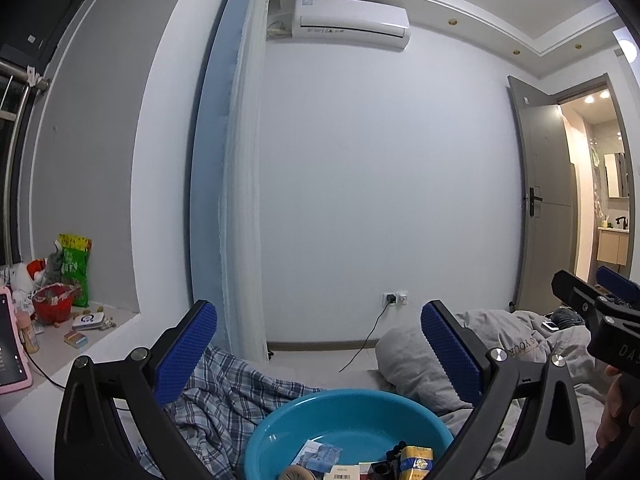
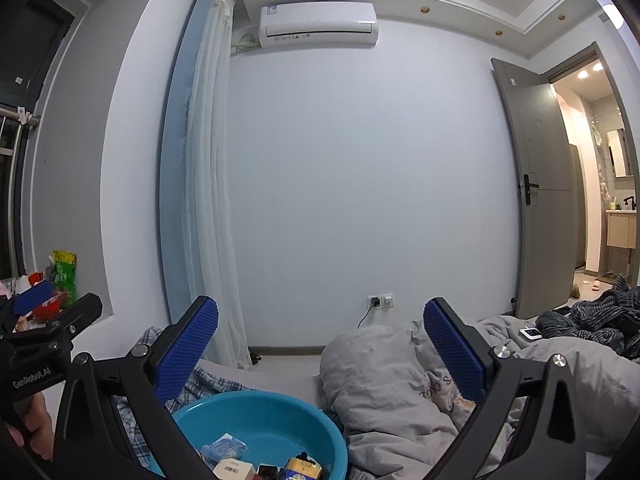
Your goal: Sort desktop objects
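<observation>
A blue plastic basin (image 1: 348, 412) (image 2: 256, 416) sits on the bed below both grippers. It holds small items: a blue packet (image 1: 318, 454) (image 2: 224, 449), a yellow box (image 1: 416, 460) (image 2: 304, 469), a white barcoded box (image 1: 344, 473) (image 2: 234, 470) and a dark item between them. My left gripper (image 1: 316, 344) is raised above the basin, open, with nothing between its blue pads. My right gripper (image 2: 320, 344) is also open and empty, above the basin's right side. Each gripper shows at the edge of the other's view, held by a hand.
A grey duvet (image 2: 400, 384) and plaid cloth (image 1: 224, 392) lie around the basin. A windowsill (image 1: 104, 340) at the left carries a red bowl (image 1: 52, 304), a green bag, small boxes and a pink tablet. A phone (image 2: 531, 333) lies on the bed near dark clothing; a door stands open at right.
</observation>
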`<state>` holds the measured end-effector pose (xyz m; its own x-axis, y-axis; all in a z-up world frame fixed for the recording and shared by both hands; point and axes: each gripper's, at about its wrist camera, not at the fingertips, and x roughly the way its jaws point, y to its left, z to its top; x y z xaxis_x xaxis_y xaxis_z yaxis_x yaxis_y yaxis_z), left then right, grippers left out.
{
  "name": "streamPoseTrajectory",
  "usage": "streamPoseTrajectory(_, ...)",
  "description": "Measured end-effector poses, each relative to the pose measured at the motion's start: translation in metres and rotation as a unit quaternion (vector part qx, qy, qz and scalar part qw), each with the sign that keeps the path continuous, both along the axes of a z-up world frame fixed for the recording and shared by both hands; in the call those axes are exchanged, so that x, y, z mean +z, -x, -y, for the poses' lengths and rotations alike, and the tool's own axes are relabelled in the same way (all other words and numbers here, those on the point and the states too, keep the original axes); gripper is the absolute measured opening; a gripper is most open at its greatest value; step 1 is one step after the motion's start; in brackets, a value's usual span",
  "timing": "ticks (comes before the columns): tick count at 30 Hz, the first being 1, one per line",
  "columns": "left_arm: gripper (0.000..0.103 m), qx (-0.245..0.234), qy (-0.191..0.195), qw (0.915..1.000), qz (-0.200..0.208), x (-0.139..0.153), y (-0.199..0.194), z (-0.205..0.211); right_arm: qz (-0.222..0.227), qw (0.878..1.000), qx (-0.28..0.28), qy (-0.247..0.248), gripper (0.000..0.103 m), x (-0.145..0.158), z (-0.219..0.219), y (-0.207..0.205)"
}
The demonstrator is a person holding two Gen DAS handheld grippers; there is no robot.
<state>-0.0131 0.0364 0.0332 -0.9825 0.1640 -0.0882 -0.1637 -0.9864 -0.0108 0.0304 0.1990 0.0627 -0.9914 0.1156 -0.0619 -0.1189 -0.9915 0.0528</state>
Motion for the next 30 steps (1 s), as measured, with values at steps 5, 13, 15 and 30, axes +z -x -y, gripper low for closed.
streamPoseTrajectory(5, 0.103, 0.001, -0.001, 1.0000, -0.002, -0.0008, 0.0009, 0.0005, 0.010, 1.000, 0.001, -0.006, 0.102, -0.0029, 0.0023, 0.0045)
streamPoseTrajectory(13, 0.103, 0.012, -0.004, 0.9999, -0.003, -0.0013, 0.0011, 0.0052, 0.012, 1.000, 0.002, -0.006, 0.102, -0.0034, 0.0018, 0.0065)
streamPoseTrajectory(15, 0.103, 0.013, -0.009, 0.9999, -0.006, -0.0005, 0.0006, 0.0075, 0.009, 1.000, 0.001, -0.004, 0.102, -0.0027, 0.0007, 0.0063)
streamPoseTrajectory(30, 0.103, 0.016, -0.010, 0.9998, -0.005, -0.0024, 0.0001, 0.0096, 0.015, 1.000, -0.007, 0.011, 0.102, -0.0044, -0.0049, 0.0083)
